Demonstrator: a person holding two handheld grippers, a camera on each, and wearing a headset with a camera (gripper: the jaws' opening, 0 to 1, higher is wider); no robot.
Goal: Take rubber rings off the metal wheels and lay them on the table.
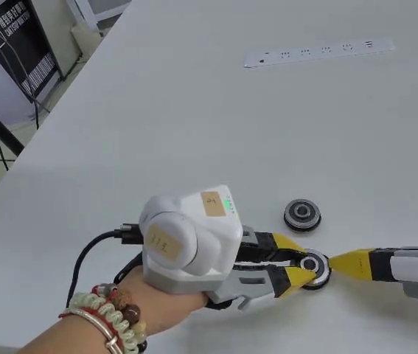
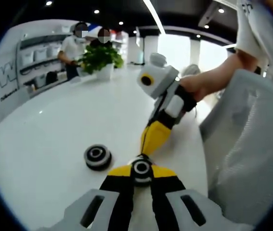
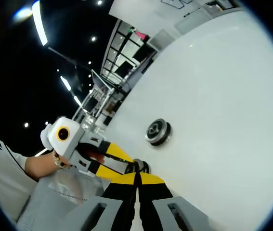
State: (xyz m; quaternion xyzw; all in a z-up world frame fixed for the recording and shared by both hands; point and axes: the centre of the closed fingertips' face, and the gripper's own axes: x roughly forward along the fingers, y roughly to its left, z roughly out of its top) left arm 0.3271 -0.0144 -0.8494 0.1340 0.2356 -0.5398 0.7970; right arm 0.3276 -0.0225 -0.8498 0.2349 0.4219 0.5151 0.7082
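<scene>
A small metal wheel [image 1: 314, 267] with a dark rubber ring lies on the white table [image 1: 194, 110], near the front. My left gripper [image 1: 308, 270], held in a hand from the lower left, is shut on this wheel [image 2: 141, 169], its yellow tips on either side. My right gripper [image 1: 334, 265] comes in from the right, jaws shut, tip against the wheel's rim. In its own view the right gripper [image 3: 137, 177] meets the wheel [image 3: 141, 167]. I cannot tell whether it pinches the ring. A second ringed wheel [image 1: 301, 214] lies free just beyond.
A white power strip [image 1: 319, 51] lies at the table's far side. The table's left edge runs diagonally past a dark sign stand [image 1: 17, 44] on the floor. Two people and a potted plant [image 2: 100, 57] stand far off.
</scene>
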